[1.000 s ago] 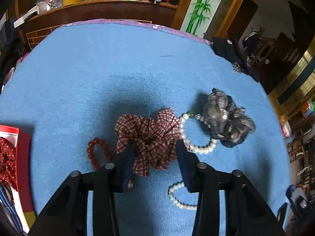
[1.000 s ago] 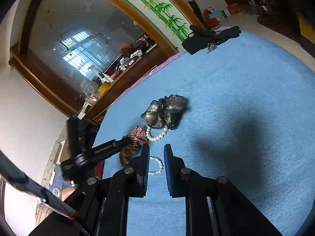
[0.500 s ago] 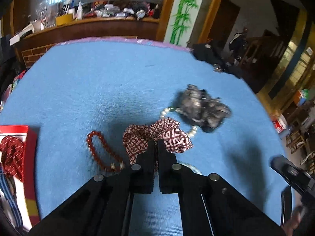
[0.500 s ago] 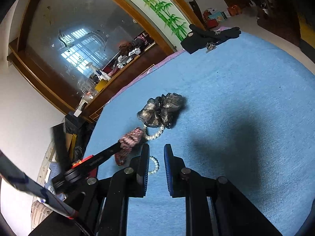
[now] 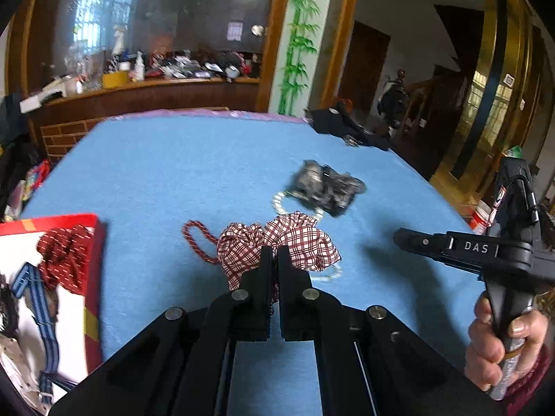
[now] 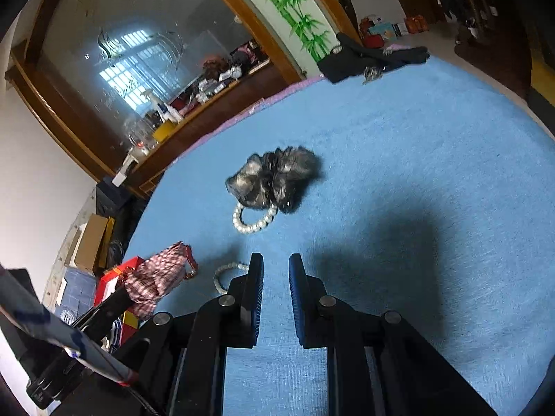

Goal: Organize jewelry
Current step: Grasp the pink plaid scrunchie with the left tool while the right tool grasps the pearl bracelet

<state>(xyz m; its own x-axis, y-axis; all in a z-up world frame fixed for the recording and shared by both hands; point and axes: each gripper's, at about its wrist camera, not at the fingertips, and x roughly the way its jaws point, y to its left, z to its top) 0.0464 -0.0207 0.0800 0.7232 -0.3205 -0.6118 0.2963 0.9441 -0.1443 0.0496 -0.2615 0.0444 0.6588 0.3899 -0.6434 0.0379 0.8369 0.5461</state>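
Observation:
My left gripper [image 5: 274, 253] is shut on a red plaid scrunchie [image 5: 277, 242] and holds it above the blue cloth; the scrunchie also shows in the right wrist view [image 6: 156, 279]. A red bead bracelet [image 5: 196, 239] lies to its left. A dark grey scrunchie [image 5: 326, 187] lies farther off on a pearl bracelet [image 6: 253, 220]. A second pearl bracelet [image 6: 225, 274] lies beside my right gripper [image 6: 275, 263], which hovers over the cloth, slightly open and empty.
A red box [image 5: 93, 242] holding hair ties and scrunchies sits at the left on the blue table cloth [image 5: 173, 166]. A black garment with keys [image 6: 367, 59] lies at the far edge. A cluttered wooden counter [image 5: 138, 86] stands behind the table.
My left gripper closed on the plaid scrunchie and lifted it off the cloth toward the left. The right gripper opened a little and barely moved.

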